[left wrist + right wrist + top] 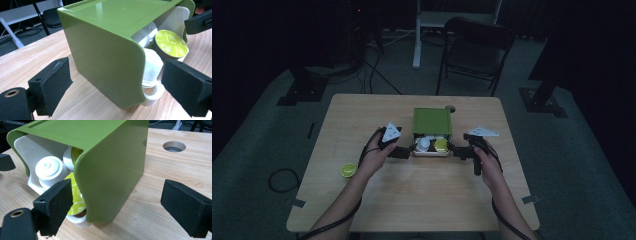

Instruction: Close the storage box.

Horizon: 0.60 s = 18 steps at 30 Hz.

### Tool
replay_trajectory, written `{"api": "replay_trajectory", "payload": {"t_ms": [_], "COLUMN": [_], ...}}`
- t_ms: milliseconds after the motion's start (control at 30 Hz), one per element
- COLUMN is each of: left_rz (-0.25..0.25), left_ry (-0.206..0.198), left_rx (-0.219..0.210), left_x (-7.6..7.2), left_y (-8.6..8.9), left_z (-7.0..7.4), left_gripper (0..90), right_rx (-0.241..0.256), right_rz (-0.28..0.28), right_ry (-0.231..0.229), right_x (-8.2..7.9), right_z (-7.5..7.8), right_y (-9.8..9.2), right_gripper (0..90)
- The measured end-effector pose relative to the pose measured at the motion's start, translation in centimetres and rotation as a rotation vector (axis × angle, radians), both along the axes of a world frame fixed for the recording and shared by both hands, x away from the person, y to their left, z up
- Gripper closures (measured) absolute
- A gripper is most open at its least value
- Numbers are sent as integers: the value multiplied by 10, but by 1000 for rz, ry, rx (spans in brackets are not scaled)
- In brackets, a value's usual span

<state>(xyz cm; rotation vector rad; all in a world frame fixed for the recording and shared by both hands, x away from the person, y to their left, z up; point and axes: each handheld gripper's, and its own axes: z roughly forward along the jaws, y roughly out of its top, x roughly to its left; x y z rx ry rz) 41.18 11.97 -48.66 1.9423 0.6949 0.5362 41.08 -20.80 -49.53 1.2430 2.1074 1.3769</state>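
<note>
- Green box [432,121] sitting mid-bench [412,200], white drawer [430,152] sticking out toward the person w/ white capsule [424,144] & yellow-lidded capsule [441,145] inside.
- Left tongs [408,151] gaping apart, flanking box's left front corner.
- Right tongs [455,151] gaping apart at right front corner.
- Loose yellow capsule [347,170] lying well left.

"CAPPUCCINO" on yellow capsule [75,195]

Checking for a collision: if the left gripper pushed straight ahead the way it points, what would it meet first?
Probably the green box, its side wall lying between the left gripper's open jaws.
</note>
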Motion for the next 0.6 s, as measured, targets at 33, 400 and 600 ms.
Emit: {"api": "replay_trajectory", "payload": {"t_ms": [33, 400, 600], "left_rz": [9, 52, 61], "left_ry": [6, 3, 14], "left_rx": [1, 13, 15], "left_x": [-1, -12, -17], "left_y": [0, 9, 14], "left_z": [0, 1, -1], "left_gripper": [94, 94, 94], "right_rx": [-1, -18, -25], "right_rz": [-4, -13, -26], "right_ry": [-1, -6, -11], "right_x": [-1, -13, -17], "right_z": [0, 3, 2], "right_y": [0, -7, -12], "right_gripper": [103, 104, 103]}}
